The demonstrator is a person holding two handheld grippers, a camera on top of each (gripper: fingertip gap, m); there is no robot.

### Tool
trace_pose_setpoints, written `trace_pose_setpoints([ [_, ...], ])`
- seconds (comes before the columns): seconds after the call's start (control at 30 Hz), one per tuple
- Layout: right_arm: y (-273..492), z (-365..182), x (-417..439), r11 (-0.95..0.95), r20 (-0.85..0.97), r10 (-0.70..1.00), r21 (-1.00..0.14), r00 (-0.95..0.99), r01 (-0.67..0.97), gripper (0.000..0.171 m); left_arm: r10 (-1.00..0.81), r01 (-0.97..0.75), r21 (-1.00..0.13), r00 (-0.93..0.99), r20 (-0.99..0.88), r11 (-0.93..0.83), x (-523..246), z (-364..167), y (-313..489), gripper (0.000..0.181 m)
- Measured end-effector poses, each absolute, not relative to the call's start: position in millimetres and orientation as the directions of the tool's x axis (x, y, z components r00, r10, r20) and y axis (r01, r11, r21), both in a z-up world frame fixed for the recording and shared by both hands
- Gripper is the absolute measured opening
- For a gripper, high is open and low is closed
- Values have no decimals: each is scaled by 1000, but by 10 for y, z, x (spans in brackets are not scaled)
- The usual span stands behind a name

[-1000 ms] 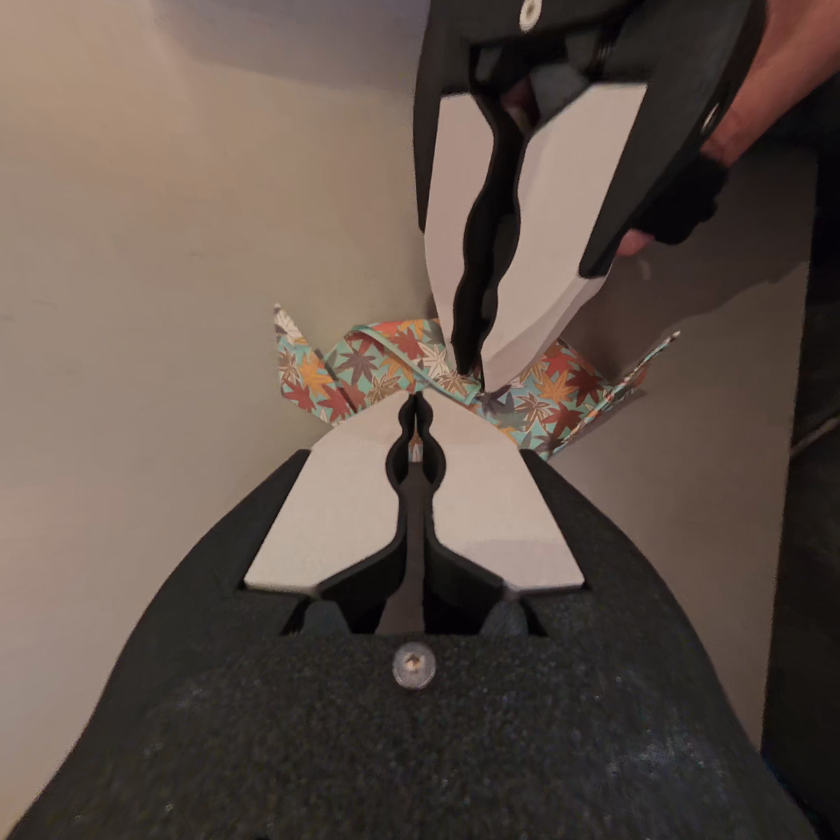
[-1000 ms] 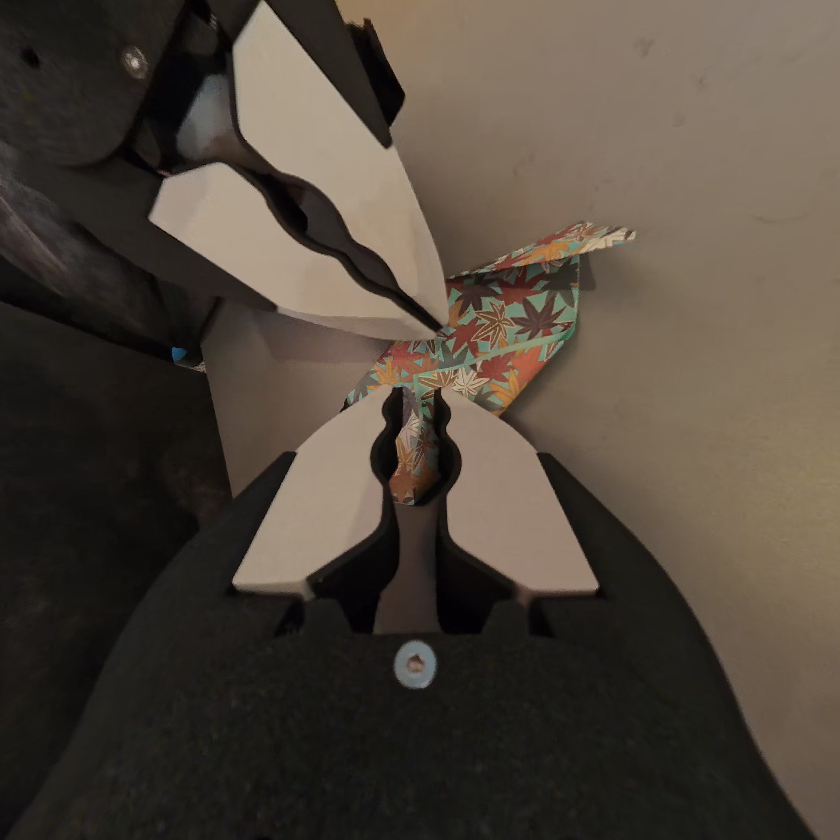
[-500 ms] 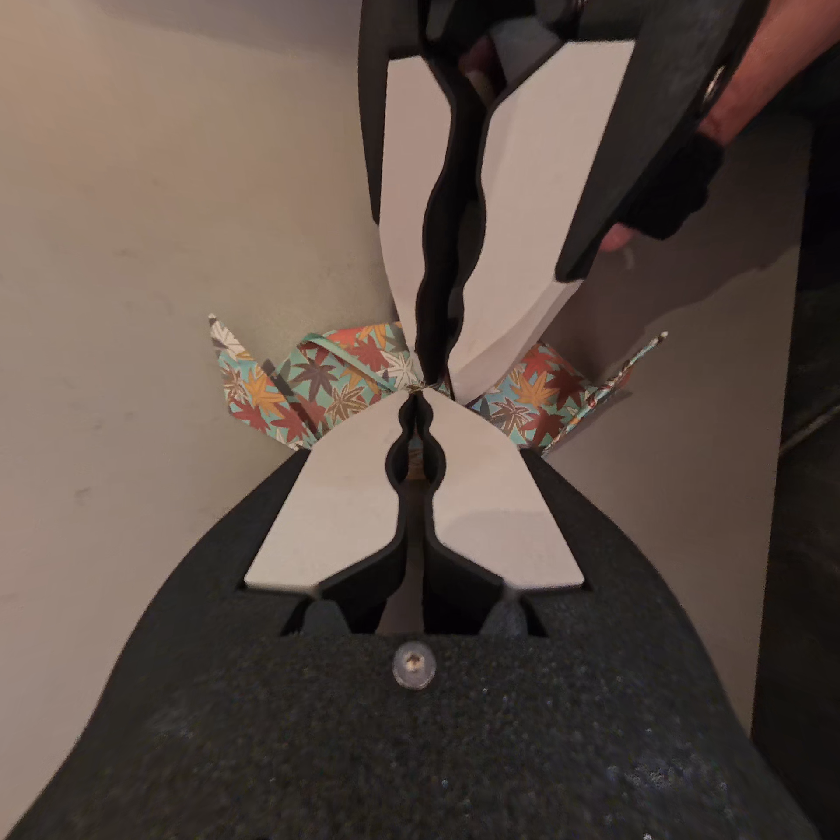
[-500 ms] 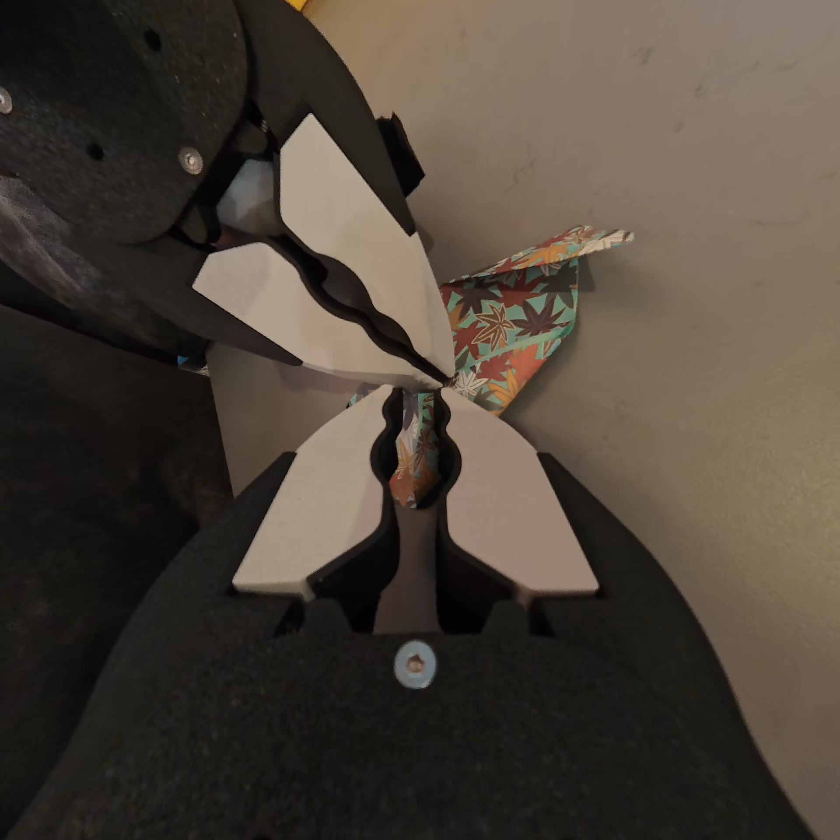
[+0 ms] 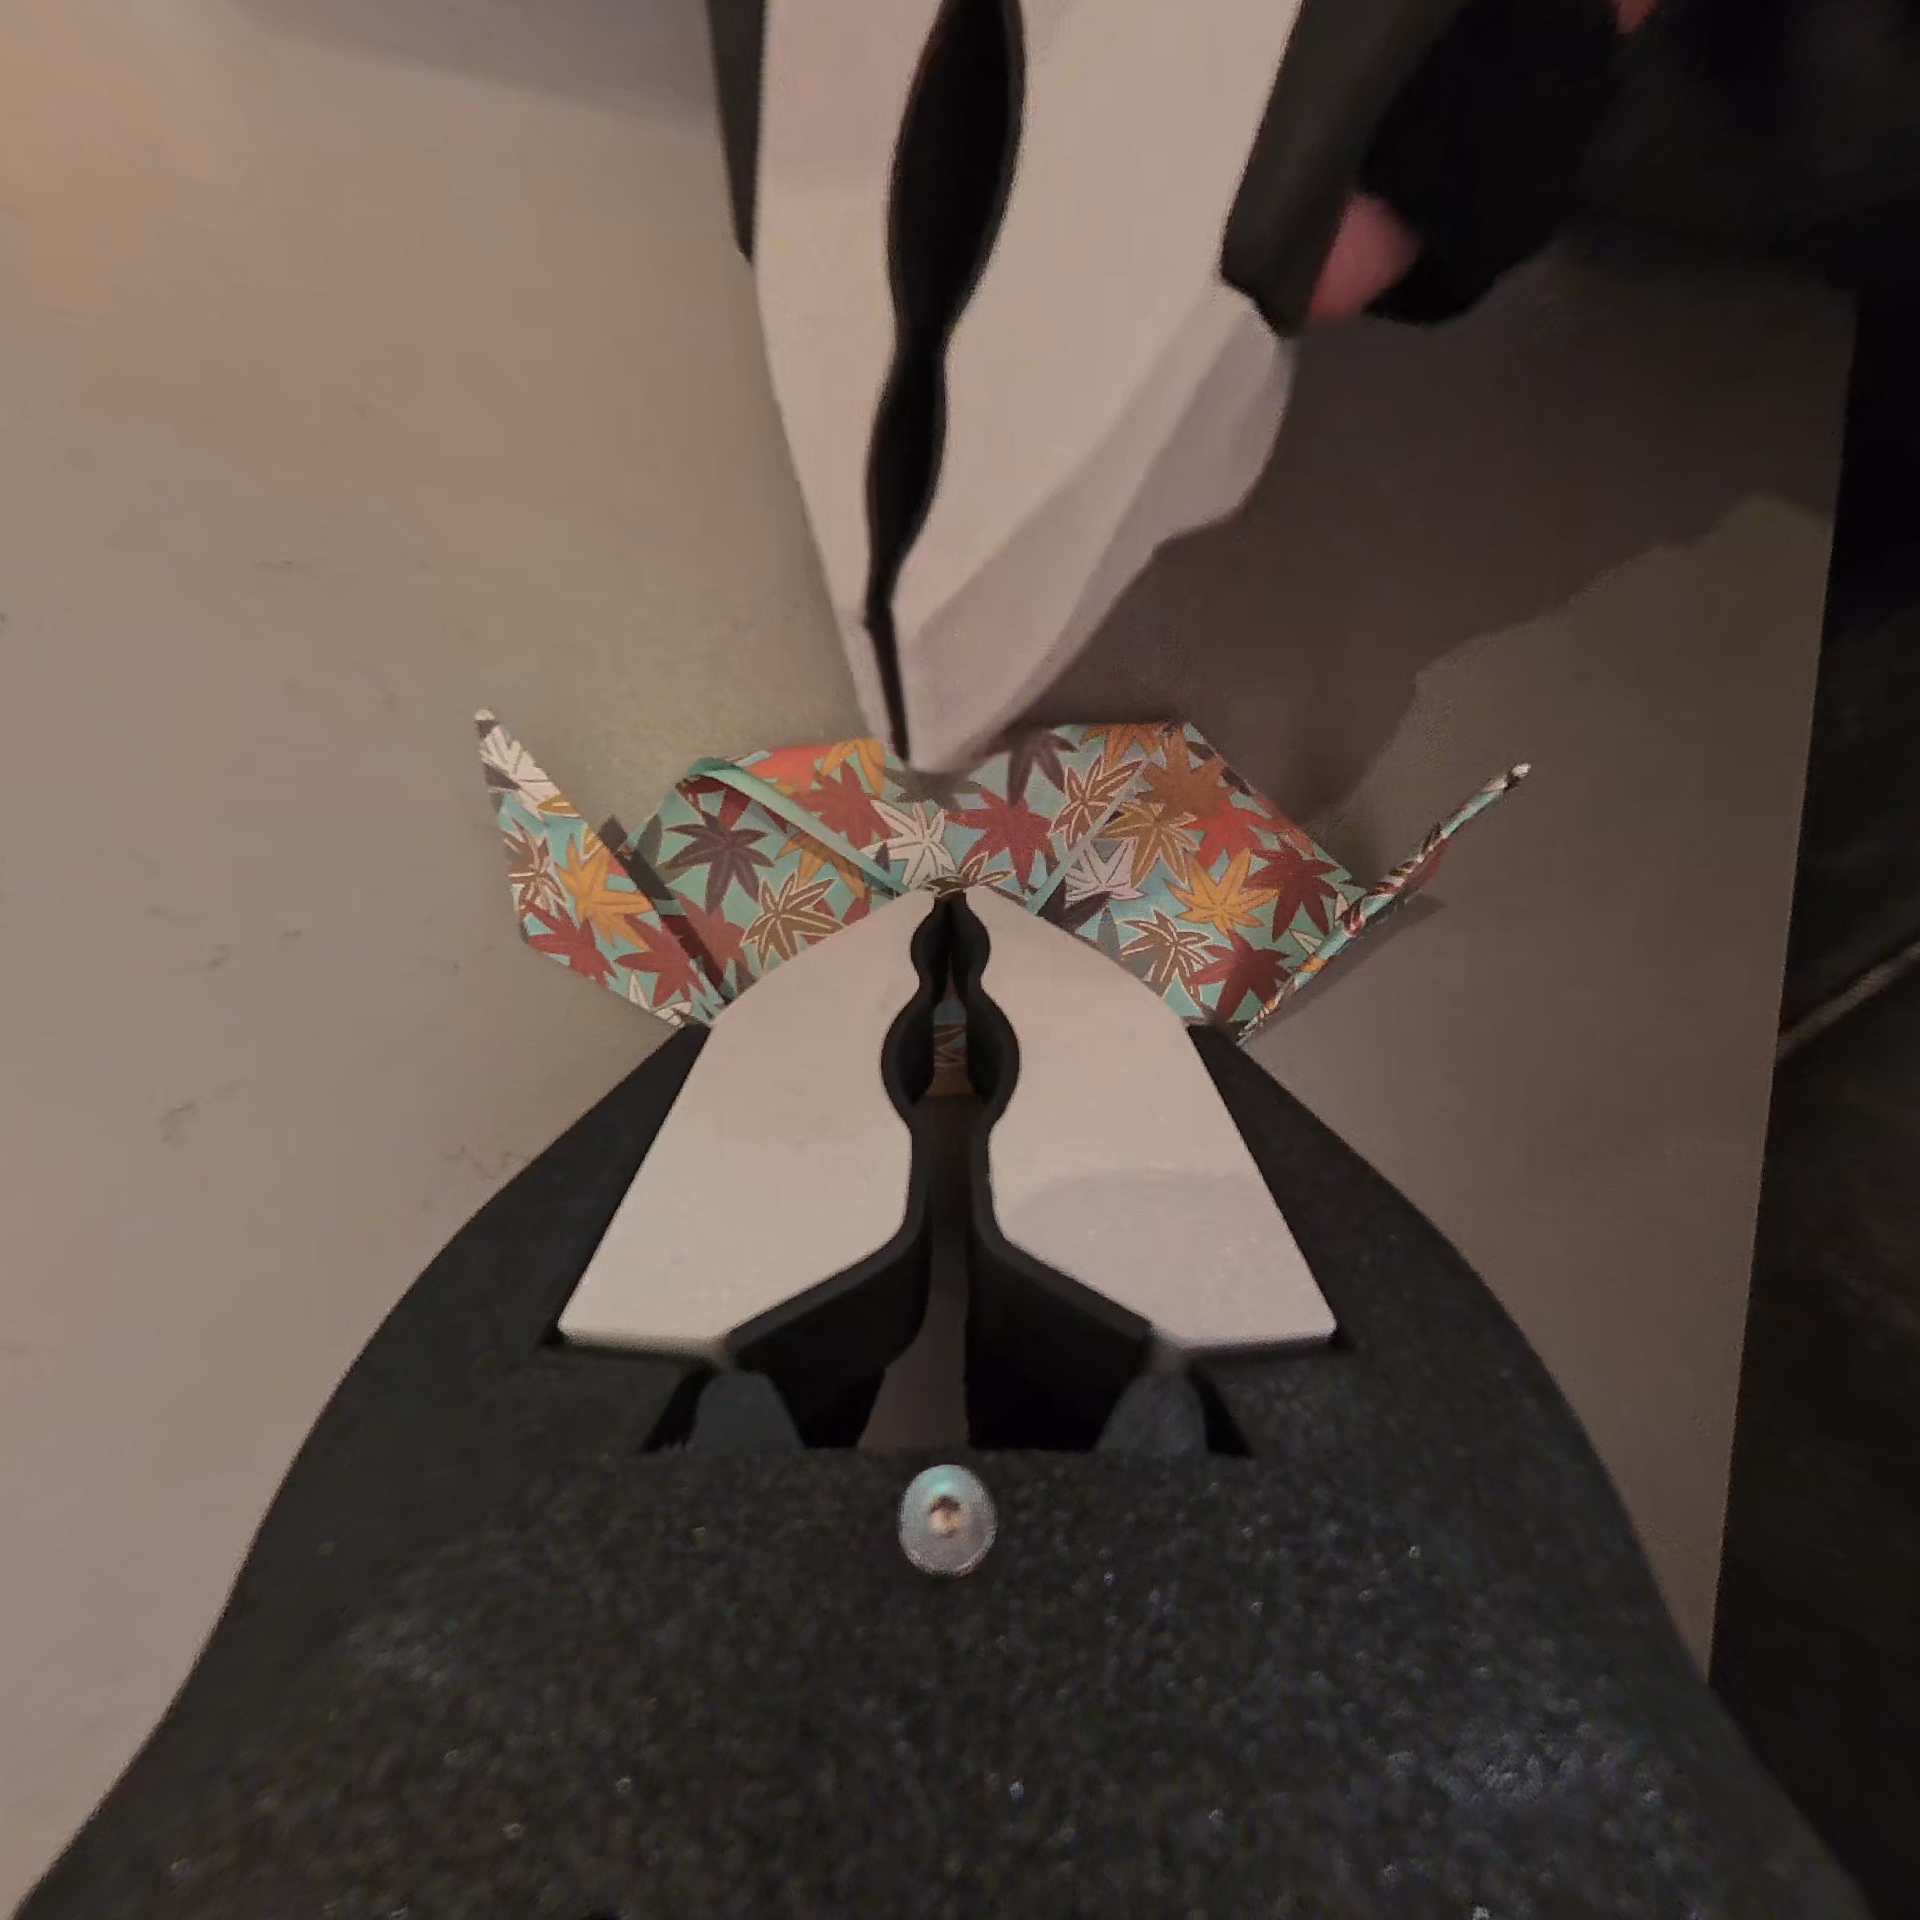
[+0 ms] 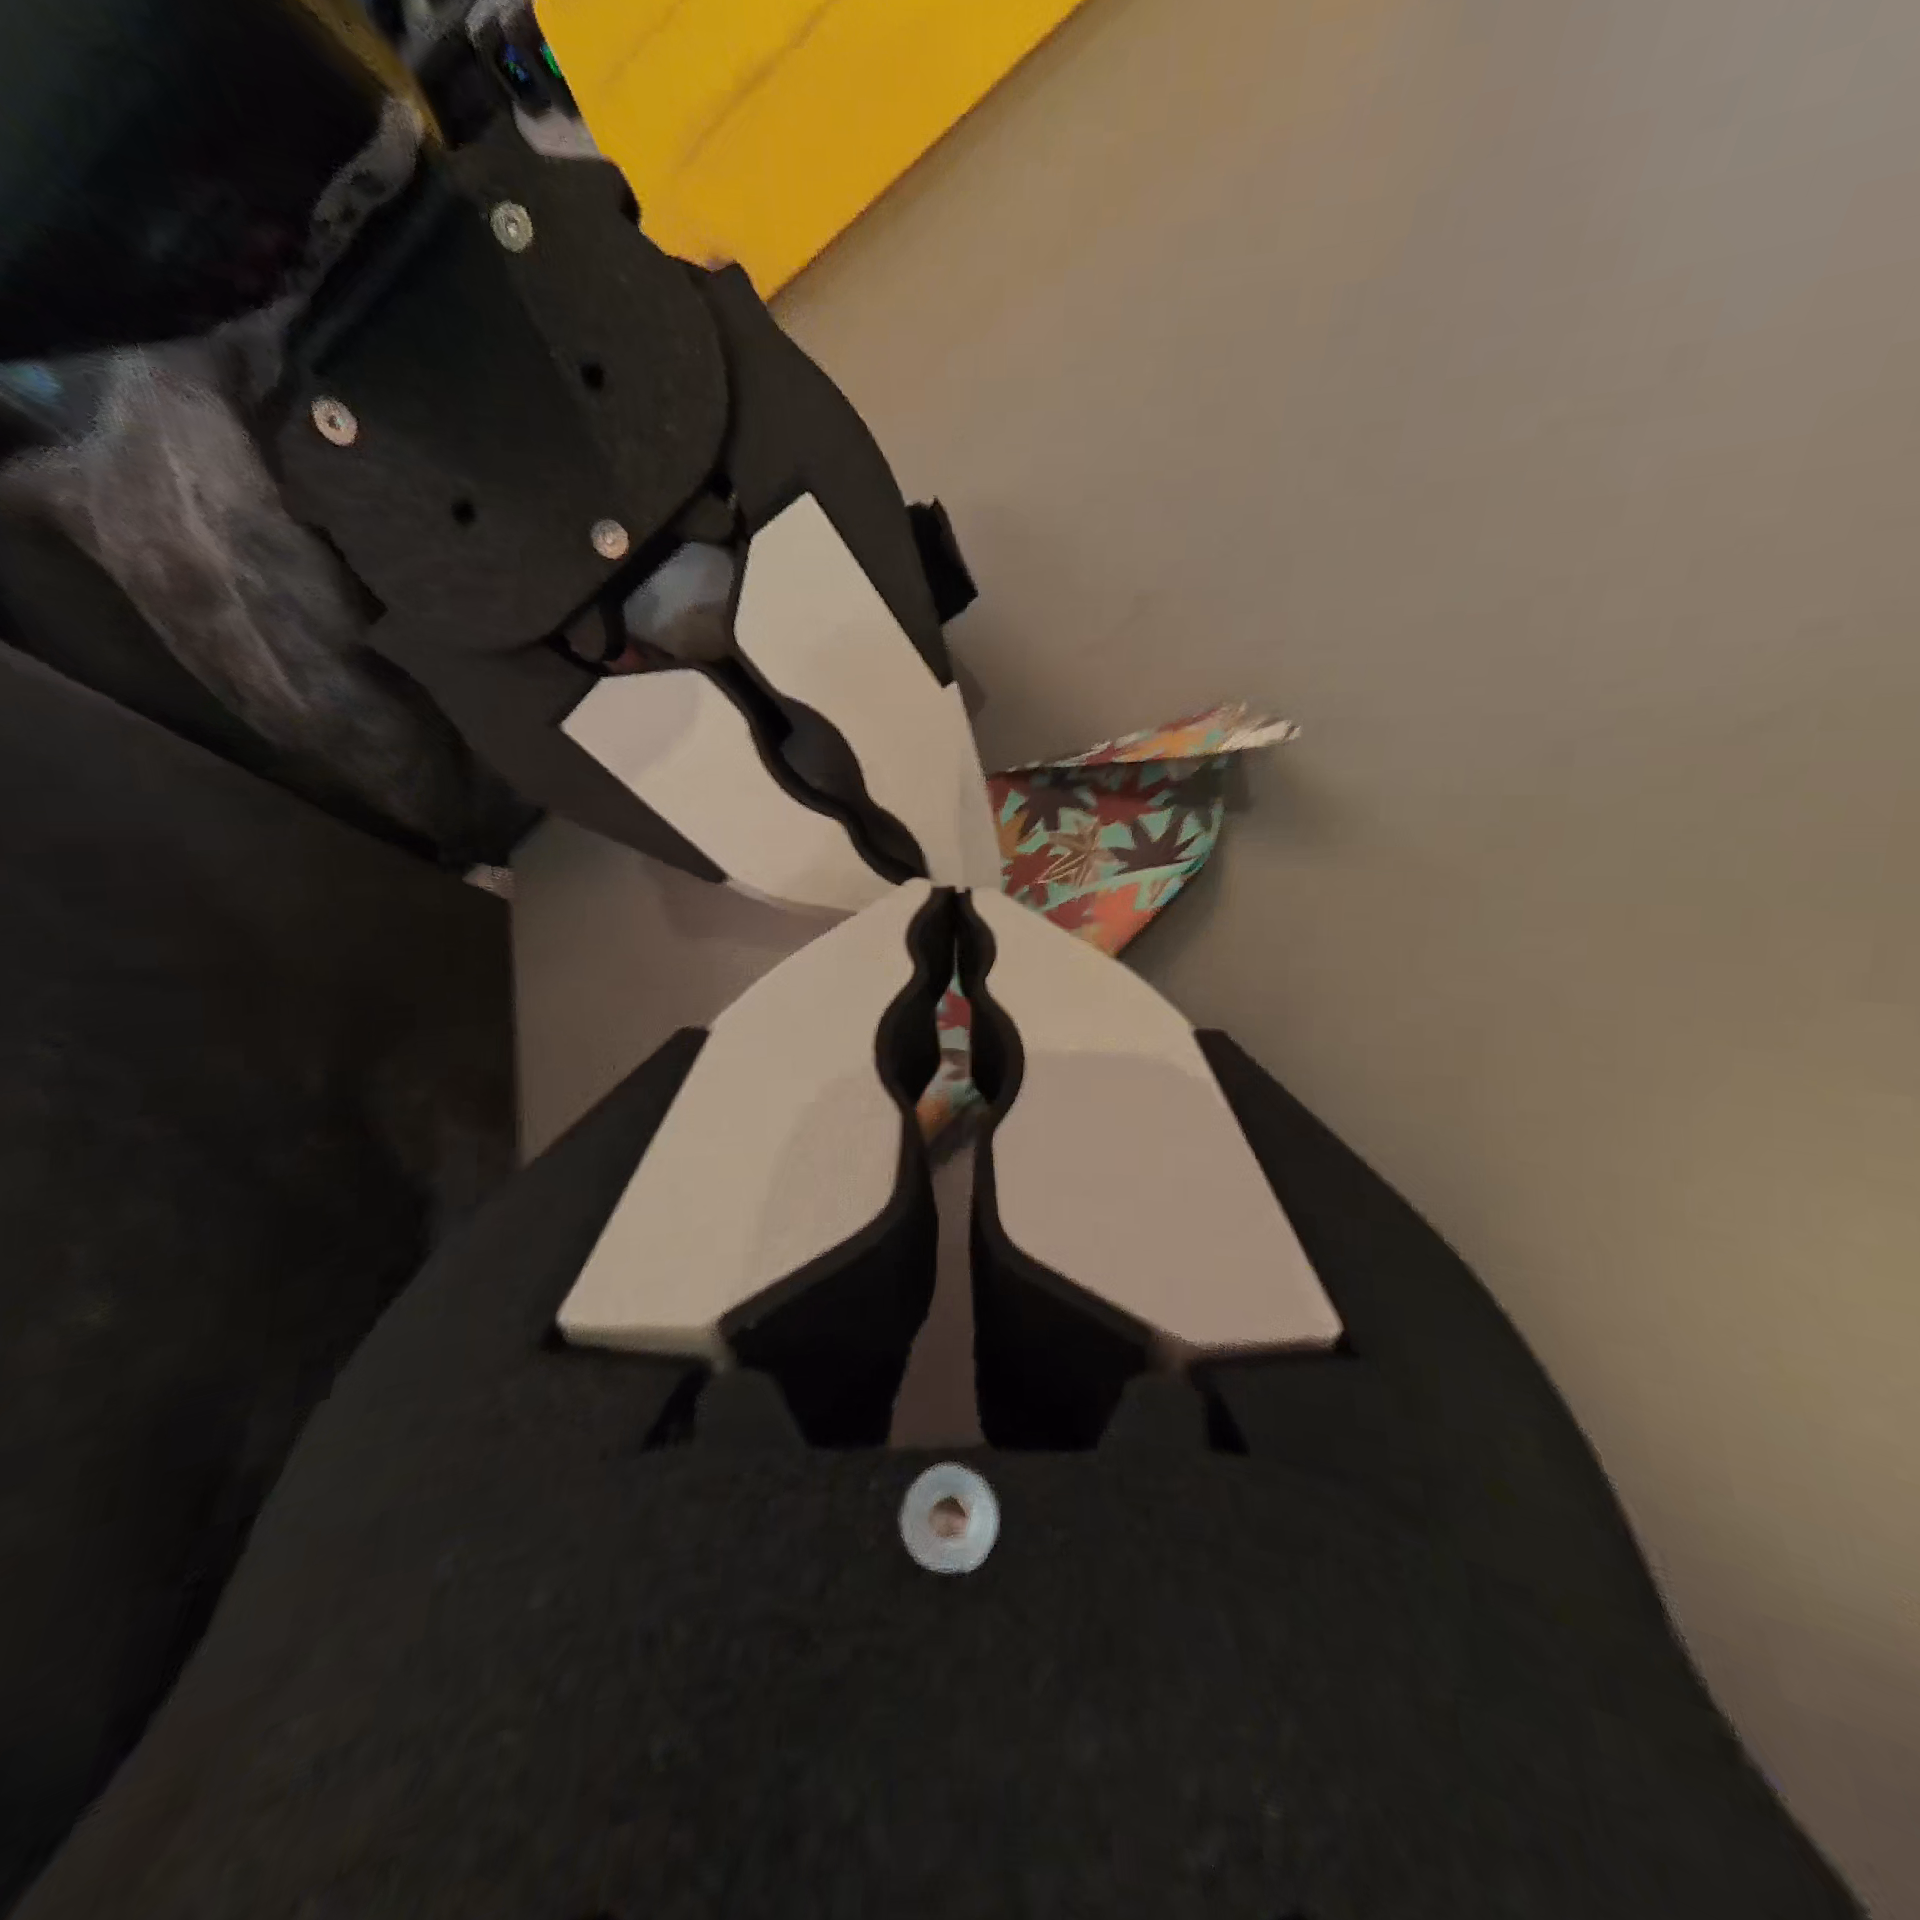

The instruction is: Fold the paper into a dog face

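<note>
The folded paper (image 5: 1195,862), printed with maple leaves on teal, stands partly upright on the beige table (image 5: 312,520), with pointed flaps raised at both ends. My left gripper (image 5: 951,906) is shut on its near middle fold, and a strip of paper shows in the gap behind the tips. My right gripper (image 5: 896,743) comes in from above and is shut on the paper's far edge. In the right wrist view my right gripper (image 6: 954,902) pinches paper between its fingers. The left gripper (image 6: 920,868) meets it tip to tip, and one paper (image 6: 1112,842) flap sticks out to the right.
A gloved hand (image 5: 1361,260) holds the right gripper. The table's edge runs down the right of the left wrist view, with dark floor (image 5: 1870,1143) beyond. A yellow flat object (image 6: 790,114) lies at the table's far end. Dark ground (image 6: 208,1039) borders the table at left. Across from one pair of fingers to the other is roughly 4 centimetres.
The right gripper has drawn back from the left gripper's tips to the paper's far edge. The paper now spreads wider between them. The right wrist view has tilted, bringing the yellow object into sight.
</note>
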State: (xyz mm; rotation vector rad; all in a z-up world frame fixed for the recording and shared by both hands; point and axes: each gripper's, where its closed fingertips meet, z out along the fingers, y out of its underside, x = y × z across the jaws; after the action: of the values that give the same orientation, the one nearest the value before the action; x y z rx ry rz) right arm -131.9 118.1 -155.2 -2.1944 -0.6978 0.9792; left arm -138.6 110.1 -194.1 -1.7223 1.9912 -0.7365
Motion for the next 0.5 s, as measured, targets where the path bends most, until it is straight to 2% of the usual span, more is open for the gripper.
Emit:
trace_pose_setpoints([
  [0.17, 1327, -1753, -1247, -579, -246, 733, -715, 634, 392, 0, -987, -774, -625, -157, 31, 103, -1386, -1943, 1101, 0],
  [0.27, 1364, -1877, -1218, -593, -220, 730, -673, 647, 442, 0, -988, -774, -624, -155, 26, 105, -1385, -1945, 1102, 0],
  [0.5, 1428, -1934, -1175, -592, -180, 723, -659, 667, 464, 0, -988, -773, -626, -154, 28, 103, -1385, -1946, 1103, 0],
])
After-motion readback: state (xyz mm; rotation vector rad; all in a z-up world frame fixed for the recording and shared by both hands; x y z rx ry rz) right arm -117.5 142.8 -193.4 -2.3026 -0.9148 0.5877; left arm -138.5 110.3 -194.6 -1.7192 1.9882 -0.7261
